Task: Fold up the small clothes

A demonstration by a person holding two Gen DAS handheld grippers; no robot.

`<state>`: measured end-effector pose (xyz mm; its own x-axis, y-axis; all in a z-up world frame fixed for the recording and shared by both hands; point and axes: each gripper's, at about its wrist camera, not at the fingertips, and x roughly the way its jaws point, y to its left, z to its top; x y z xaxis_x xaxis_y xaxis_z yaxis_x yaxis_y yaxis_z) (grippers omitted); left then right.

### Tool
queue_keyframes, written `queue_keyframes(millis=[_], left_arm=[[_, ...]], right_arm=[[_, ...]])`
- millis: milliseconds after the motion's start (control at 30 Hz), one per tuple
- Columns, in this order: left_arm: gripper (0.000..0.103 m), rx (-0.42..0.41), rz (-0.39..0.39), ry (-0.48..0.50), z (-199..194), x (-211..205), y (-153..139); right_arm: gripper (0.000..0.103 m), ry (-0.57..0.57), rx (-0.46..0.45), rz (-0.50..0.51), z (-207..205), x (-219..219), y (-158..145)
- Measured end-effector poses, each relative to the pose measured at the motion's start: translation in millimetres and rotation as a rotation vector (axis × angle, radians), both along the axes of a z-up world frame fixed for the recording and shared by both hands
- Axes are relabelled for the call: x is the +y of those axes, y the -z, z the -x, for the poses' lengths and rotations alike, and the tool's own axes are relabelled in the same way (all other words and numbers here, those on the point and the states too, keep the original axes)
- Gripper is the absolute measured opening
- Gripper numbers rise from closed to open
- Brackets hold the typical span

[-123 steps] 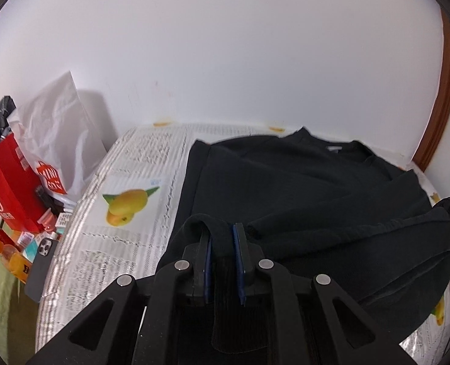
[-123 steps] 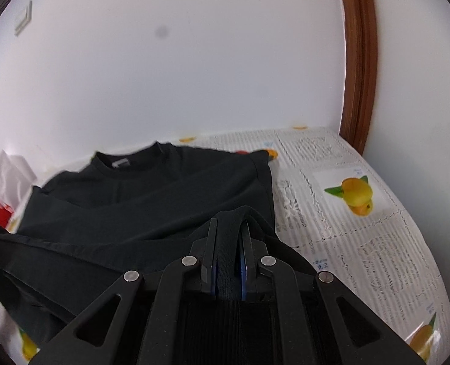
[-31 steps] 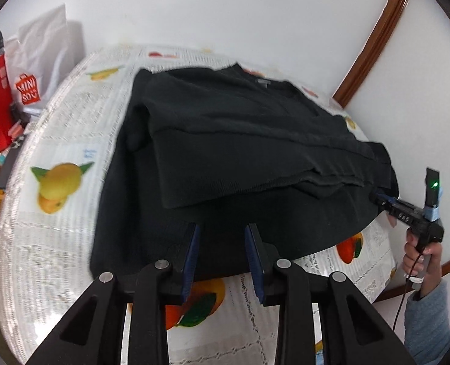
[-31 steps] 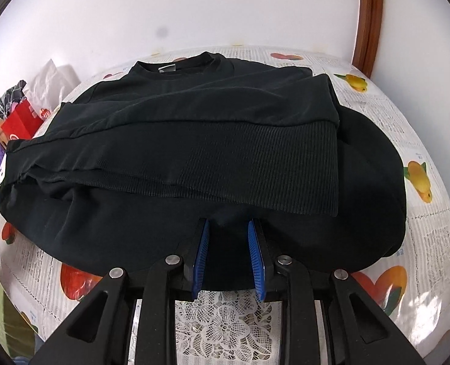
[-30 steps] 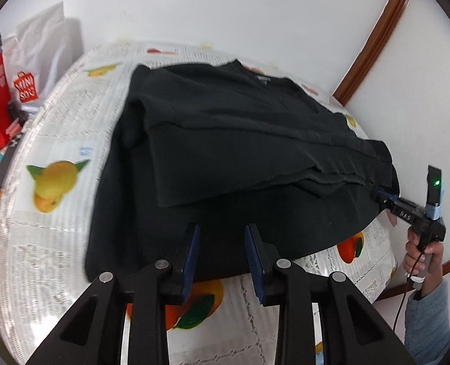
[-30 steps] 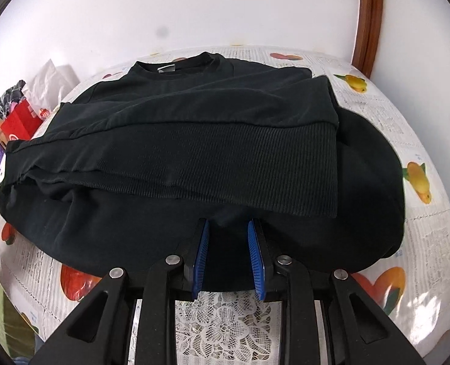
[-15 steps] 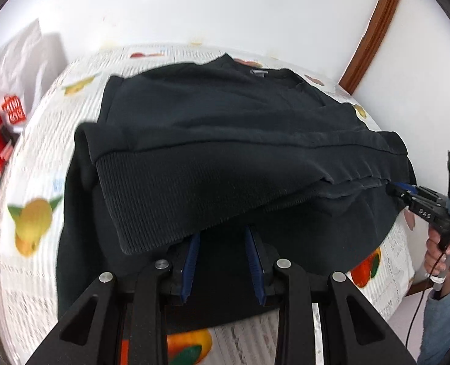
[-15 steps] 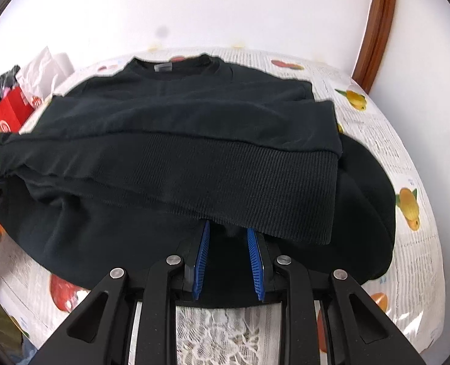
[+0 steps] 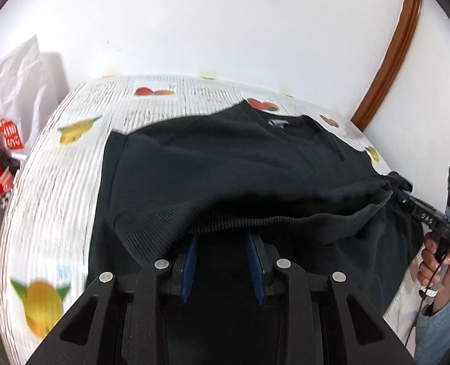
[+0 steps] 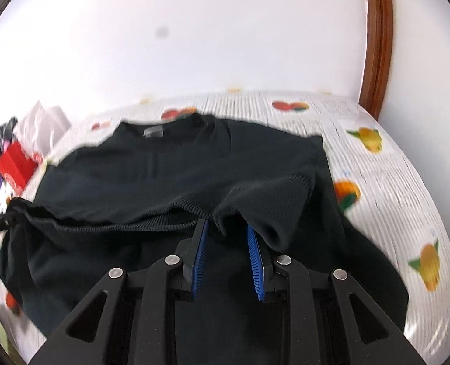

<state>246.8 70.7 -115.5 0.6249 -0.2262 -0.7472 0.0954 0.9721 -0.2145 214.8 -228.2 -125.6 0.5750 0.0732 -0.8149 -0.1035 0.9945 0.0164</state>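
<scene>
A black sweatshirt [image 9: 225,164] lies on the fruit-print tablecloth [image 9: 66,164], collar at the far side, its ribbed hem folded up over the body. My left gripper [image 9: 223,243] is open, its blue fingers pushed under the raised ribbed hem, whose edge hides the fingertips. My right gripper [image 10: 226,228] is open too, under the same hem of the sweatshirt [image 10: 194,167] near its right end; a fold hangs between the fingers. The right gripper also shows in the left wrist view [image 9: 390,191] at the garment's right edge.
A white shopping bag [image 9: 18,91] and a red bag [image 10: 15,161] stand at the table's left end. A white wall runs behind, with brown wooden trim [image 10: 377,39] at the right. The tablecloth [image 10: 392,182] shows around the garment.
Both grippers moved forward and lower, sliding under the folded hem, which now lifts and bunches over the fingers. Four seconds ago both were shut on the hem.
</scene>
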Motion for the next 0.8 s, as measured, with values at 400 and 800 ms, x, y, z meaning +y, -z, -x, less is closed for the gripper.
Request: queue_keyframes(millis=[400,800], left_arm=[[0.041,-0.05,-0.042,-0.046,-29,26,-13],[0.05,0.018,-0.099,0.002,-48,54,12]], right_arm=[[0.051,0.025,-0.08,0.109,-43,-20,-18],[0.051,-0.005,0.074,0.091,-98,-45,28]])
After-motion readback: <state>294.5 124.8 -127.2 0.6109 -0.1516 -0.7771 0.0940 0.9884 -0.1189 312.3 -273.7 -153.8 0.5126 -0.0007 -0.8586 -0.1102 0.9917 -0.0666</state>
